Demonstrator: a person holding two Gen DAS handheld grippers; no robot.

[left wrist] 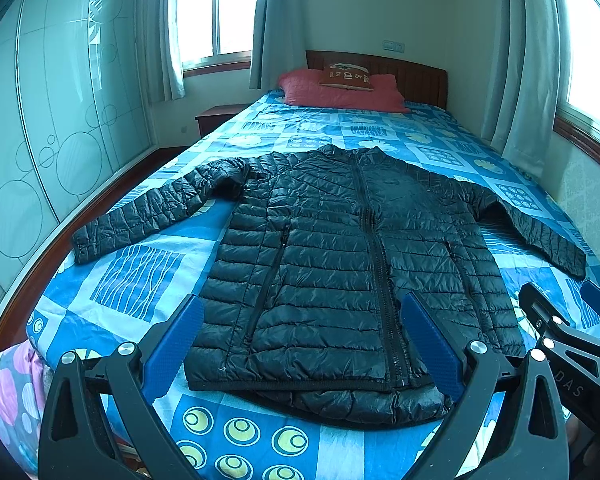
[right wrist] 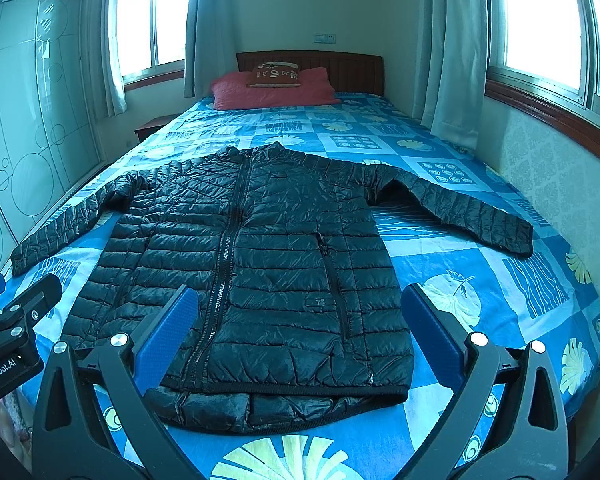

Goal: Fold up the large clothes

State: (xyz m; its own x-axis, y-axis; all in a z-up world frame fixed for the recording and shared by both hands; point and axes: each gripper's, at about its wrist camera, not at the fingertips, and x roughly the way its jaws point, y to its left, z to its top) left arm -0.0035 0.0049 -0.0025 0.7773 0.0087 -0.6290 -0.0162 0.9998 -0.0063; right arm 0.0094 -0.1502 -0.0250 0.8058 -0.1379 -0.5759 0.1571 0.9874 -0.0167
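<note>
A black quilted puffer jacket (left wrist: 340, 248) (right wrist: 260, 248) lies flat, front up and zipped, on the blue patterned bedspread (left wrist: 140, 280) (right wrist: 480, 272). Both sleeves are spread out to the sides, with its hem toward me. My left gripper (left wrist: 300, 316) hovers open above the hem's left half, blue pads wide apart and holding nothing. My right gripper (right wrist: 300, 312) hangs open over the hem's right half, also holding nothing. Each gripper shows at the edge of the other's view: the right gripper (left wrist: 560, 316) and the left gripper (right wrist: 20, 292).
A red pillow (left wrist: 340, 92) (right wrist: 272, 88) with a small cushion lies at the wooden headboard (left wrist: 416, 76). A glass-fronted wardrobe (left wrist: 60, 120) runs along the left side, a nightstand (left wrist: 216, 118) stands beside the bed, and curtained windows (right wrist: 548, 20) line the walls.
</note>
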